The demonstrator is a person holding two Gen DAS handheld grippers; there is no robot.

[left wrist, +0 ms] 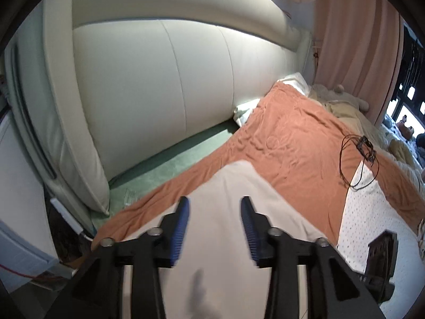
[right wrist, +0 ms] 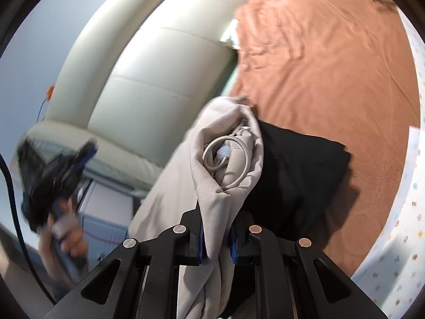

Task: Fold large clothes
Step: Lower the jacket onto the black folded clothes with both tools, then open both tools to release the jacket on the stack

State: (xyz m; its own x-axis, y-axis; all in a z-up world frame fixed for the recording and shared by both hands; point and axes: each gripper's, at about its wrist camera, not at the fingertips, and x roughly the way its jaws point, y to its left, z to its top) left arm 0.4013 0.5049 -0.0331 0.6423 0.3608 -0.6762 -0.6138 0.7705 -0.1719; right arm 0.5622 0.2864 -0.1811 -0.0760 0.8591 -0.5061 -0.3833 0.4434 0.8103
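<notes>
Beige garment [right wrist: 212, 202] clamped in right gripper [right wrist: 216, 242], bunched, drawstring loop [right wrist: 228, 156] showing, long axis running toward 11 o'clock. Left gripper [left wrist: 215, 226] parted, empty, pale cloth [left wrist: 225, 199] flat beneath and ahead at 12. Nearer arm for next pinch, judged: left. Black folded item [right wrist: 297, 170] touching garment at 2 o'clock. Beyond, orange blanket [left wrist: 292, 146] open from 12 to 2, cable [left wrist: 356, 159] at 2; headboard [left wrist: 159, 79] bounding 10 to 12.
</notes>
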